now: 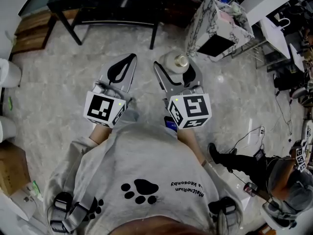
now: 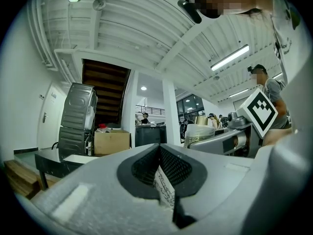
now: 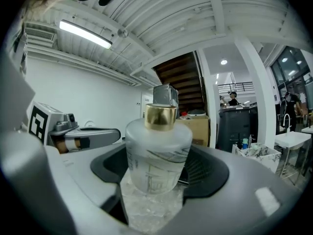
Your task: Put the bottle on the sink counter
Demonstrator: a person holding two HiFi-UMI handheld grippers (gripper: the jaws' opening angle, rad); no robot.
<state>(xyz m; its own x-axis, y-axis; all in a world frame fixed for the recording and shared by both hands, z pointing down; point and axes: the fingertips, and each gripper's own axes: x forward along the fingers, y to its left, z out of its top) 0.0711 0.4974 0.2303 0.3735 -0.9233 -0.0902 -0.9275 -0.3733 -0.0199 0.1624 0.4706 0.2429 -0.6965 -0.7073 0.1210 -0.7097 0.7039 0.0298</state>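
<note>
A frosted bottle [image 1: 177, 62] with a gold cap stands upright between the jaws of my right gripper [image 1: 178, 73], which is shut on it. In the right gripper view the bottle [image 3: 157, 151] fills the middle, with the pads of the right gripper [image 3: 156, 180] pressing on its lower body. My left gripper [image 1: 126, 63] is held alongside, to the left of the right one, shut with its jaws meeting at the tip and holding nothing. In the left gripper view the left gripper [image 2: 161, 177] shows its pads together. Both grippers point level over the marbled floor.
A black table [image 1: 98, 9] stands ahead. A marbled box [image 1: 215, 23] sits ahead to the right, near white tables. Another person [image 1: 288, 190] is at the lower right and a cardboard box [image 1: 10, 170] at the left. A white stand [image 3: 293, 140] shows far right.
</note>
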